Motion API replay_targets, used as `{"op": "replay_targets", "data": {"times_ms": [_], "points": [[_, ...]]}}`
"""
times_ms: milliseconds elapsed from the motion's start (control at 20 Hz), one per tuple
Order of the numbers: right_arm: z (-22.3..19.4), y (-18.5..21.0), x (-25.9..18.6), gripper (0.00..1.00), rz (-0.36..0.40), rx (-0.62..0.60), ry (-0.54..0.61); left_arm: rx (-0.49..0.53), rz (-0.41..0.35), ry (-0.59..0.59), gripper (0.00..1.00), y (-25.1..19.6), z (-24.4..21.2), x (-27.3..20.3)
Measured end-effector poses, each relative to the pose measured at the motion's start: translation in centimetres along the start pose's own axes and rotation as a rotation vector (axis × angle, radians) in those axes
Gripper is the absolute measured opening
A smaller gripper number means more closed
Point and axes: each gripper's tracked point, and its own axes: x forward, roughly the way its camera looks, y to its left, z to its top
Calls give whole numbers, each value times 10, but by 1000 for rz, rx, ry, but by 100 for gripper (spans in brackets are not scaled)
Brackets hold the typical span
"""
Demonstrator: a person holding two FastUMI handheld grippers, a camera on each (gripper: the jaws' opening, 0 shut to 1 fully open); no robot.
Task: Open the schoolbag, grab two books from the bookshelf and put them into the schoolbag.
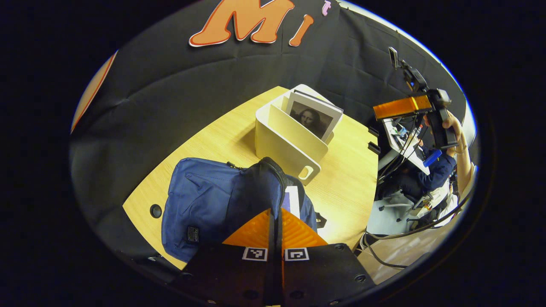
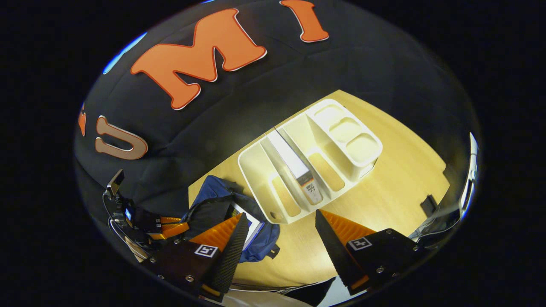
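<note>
Left gripper (image 1: pixel 275 213) fingers closed, hiding schoolbag (image 1: pixel 204 200) opening, book (image 2: pixel 294 164) half-sunk in bookshelf (image 2: pixel 256 170)

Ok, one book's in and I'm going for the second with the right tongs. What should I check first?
1. Right tongs open: ok.
2. Second book upright in the bookshelf, top edge exposed: ok.
3. Schoolbag open, first book inside: ok.
4. Left tongs shut, really pinching the bag's rim: cannot tell.
5. Right tongs around the second book: not ok, they hang apart from it.
</note>
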Motion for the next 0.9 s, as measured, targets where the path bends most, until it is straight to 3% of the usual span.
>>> {"op": "replay_targets", "data": {"times_ms": [350, 900], "points": [[56, 4, 42, 95, -67, -171, 49, -30, 8, -11, 1, 5, -6, -1], [58, -10, 128, 96, -138, -269, 215, -85, 26, -20, 1, 17, -19, -5]]}}
